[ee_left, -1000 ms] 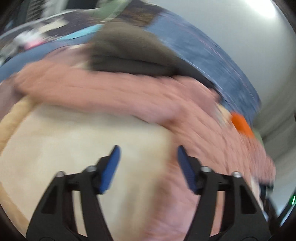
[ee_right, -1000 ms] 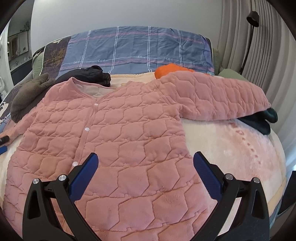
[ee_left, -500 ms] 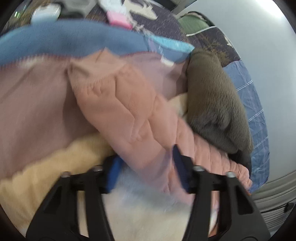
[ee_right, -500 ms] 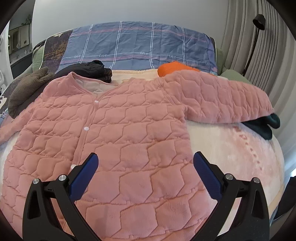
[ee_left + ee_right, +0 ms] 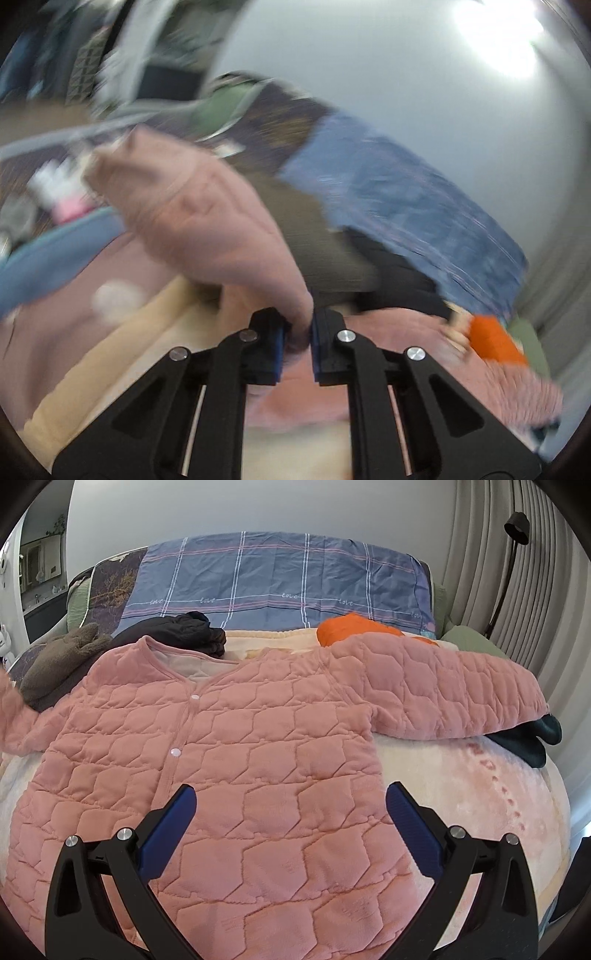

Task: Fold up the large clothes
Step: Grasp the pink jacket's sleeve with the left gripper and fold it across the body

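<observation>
A pink quilted jacket [image 5: 236, 753] lies spread front-up on the bed, buttons down the middle, its right sleeve [image 5: 443, 698] stretched out to the right. My right gripper [image 5: 288, 819] is open and empty, hovering over the jacket's lower part. My left gripper [image 5: 297, 336] is shut on the jacket's left sleeve [image 5: 207, 229] and holds it lifted off the bed; that view is blurred. The lifted sleeve shows at the left edge of the right wrist view [image 5: 7, 701].
A cream blanket [image 5: 480, 786] covers the bed. A blue plaid pillow [image 5: 280, 583] lies at the head. A brown garment [image 5: 62, 657], a black garment [image 5: 184, 631], an orange one [image 5: 351, 627] and a dark teal one [image 5: 535, 738] lie around the jacket.
My left gripper has closed on the jacket's left sleeve and lifted it. My right gripper has stayed open and barely moved over the jacket.
</observation>
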Available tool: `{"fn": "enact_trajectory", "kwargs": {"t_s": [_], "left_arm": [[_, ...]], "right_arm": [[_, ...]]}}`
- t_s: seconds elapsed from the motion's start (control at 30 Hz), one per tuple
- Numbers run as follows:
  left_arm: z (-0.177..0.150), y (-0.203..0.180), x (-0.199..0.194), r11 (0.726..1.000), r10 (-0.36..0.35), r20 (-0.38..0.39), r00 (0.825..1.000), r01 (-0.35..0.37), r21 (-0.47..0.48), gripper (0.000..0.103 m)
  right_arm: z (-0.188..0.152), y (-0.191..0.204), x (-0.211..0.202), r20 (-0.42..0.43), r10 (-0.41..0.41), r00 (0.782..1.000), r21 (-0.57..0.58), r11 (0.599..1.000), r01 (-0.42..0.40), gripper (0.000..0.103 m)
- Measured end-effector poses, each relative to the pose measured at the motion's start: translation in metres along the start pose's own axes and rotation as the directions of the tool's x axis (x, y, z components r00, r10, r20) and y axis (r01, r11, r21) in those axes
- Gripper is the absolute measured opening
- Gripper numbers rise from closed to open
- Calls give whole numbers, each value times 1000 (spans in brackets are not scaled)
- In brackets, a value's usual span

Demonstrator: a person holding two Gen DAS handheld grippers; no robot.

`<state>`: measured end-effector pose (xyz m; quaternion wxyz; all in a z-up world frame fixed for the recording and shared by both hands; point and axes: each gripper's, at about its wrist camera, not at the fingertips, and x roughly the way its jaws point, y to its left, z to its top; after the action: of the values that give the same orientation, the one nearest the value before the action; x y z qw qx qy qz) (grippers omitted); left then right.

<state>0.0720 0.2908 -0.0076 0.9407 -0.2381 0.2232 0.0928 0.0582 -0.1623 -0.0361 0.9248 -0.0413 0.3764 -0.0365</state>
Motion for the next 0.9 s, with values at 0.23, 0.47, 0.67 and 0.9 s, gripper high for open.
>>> {"fn": "enact_trajectory", "kwargs": {"t_s": [0.23,0.47,0.67,0.9], "left_arm": [[-58,-180,5,867,-259,-104,960,279,413,13],[-165,-251,47,695,-205,-363,909,396,600,57],[-170,-217,48,709,-105,-362,926,325,626,71],[-144,-153,20,764,32,-238,971,130,632,80]], "right_arm": [[-2,-19,8,-10,-11,1000,36,999,12,102],[-12,-54,22,-73,27,997,106,994,-19,102],[-8,-65,35,-120,265,957,200,950,-238,102],[22,-29,81,-230,545,807,293,829,-476,81]]}}
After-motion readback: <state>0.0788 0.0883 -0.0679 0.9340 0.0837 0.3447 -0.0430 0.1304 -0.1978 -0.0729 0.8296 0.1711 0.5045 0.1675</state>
